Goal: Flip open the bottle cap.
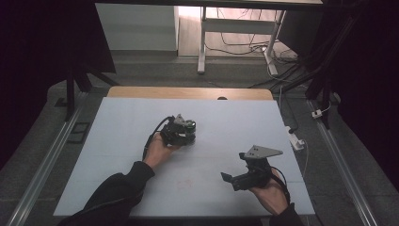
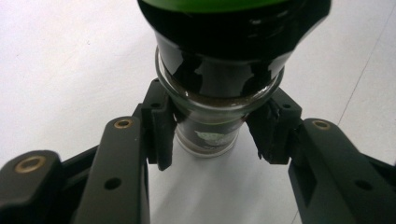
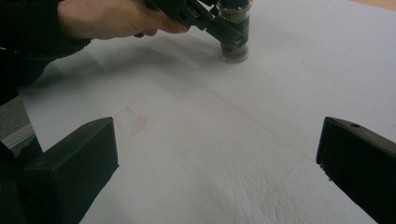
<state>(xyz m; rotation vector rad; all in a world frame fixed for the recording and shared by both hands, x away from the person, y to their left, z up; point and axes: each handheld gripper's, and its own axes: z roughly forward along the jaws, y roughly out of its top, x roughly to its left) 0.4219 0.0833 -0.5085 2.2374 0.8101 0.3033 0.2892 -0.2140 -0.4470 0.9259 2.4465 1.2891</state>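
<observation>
Your left gripper sits near the middle of the counter, a little toward its far edge, and its jaws are clamped on a small glass jar with a dark body and a green cap. In the left gripper view the two black pads press against the jar from either side, just under the glass ring below the cap; the jar's base seems to rest on the white surface. In the right gripper view the jar stands upright on the counter, with your left hand behind the left gripper.

Your right gripper is near the counter's near right corner, well apart from the jar, held in your right hand. Its jaws stand wide open with nothing between them, the bare white surface showing in the gap. A faint reddish smudge marks the surface toward the near edge.
</observation>
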